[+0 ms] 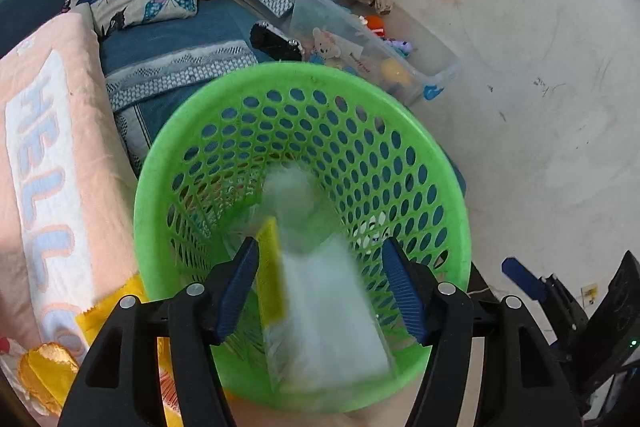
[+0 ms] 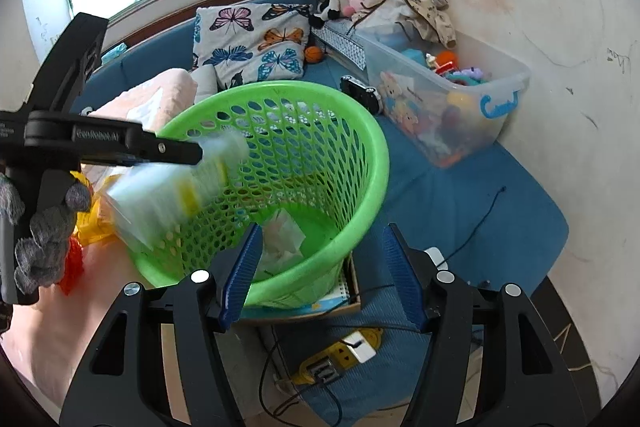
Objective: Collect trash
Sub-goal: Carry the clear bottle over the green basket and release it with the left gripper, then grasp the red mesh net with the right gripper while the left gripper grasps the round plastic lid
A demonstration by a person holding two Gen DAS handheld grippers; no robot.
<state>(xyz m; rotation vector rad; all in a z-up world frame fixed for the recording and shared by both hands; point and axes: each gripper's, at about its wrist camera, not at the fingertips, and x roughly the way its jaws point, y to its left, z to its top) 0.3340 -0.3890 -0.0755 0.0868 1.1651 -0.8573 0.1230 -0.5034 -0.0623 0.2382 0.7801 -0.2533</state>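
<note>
The basket (image 1: 304,95) is bright green with oval holes. The wrapper (image 1: 332,303) is pale white with a yellow stripe. The pillow (image 2: 252,43) is white with blue, orange and pink butterflies. The bed (image 2: 480,187) is blue, the blanket (image 1: 52,155) peach with pale blue letters. Gripper pads (image 2: 402,283) are blue on black.

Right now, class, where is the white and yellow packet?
The packet is over the green basket, between the left gripper's open fingers; from the right wrist it shows left, blurred.
</note>
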